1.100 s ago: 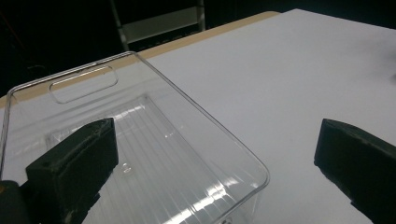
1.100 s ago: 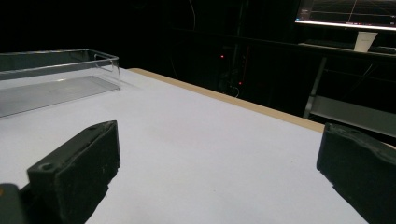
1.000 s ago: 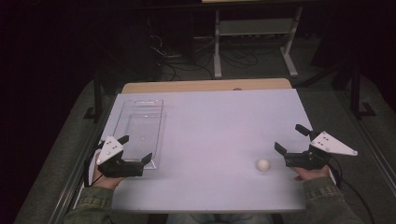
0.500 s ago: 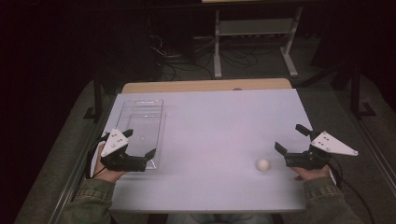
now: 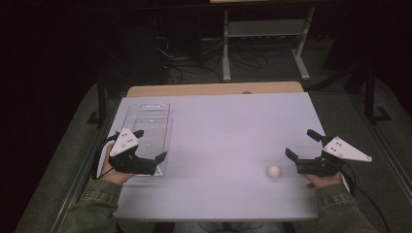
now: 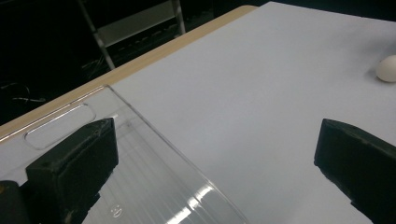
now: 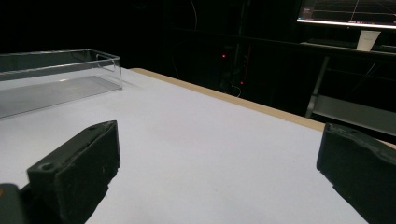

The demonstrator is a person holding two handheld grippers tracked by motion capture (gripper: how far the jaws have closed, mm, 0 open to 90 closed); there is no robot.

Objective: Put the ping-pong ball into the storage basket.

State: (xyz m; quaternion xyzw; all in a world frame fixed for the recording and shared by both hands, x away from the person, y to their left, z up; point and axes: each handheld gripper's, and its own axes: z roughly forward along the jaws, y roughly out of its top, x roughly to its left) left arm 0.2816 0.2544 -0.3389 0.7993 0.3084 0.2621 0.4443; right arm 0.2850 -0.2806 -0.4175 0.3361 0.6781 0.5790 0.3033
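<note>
A clear plastic tray (image 5: 145,127) lies lengthwise at the left of the white table (image 5: 223,121). My left gripper (image 5: 150,144) is open over the tray's near end, one jaw above the tray (image 6: 154,135) and the other above bare table. A small white egg-shaped ball (image 5: 273,171) rests near the front right; it shows at the right edge of the left gripper view (image 6: 387,68). My right gripper (image 5: 300,143) is open just right of the ball, apart from it, nothing between its jaws. In the right gripper view the tray (image 7: 56,79) stands far off at the left.
A wooden strip (image 5: 214,89) edges the table's far side. Beyond it the dark floor holds cables and a white metal stand (image 5: 262,34). A lit monitor (image 7: 348,10) and a white cup (image 7: 366,39) sit on a distant desk.
My left gripper has moved forward and to the right, from beside the tray's near corner to over its near end. The right gripper and the ball have stayed put.
</note>
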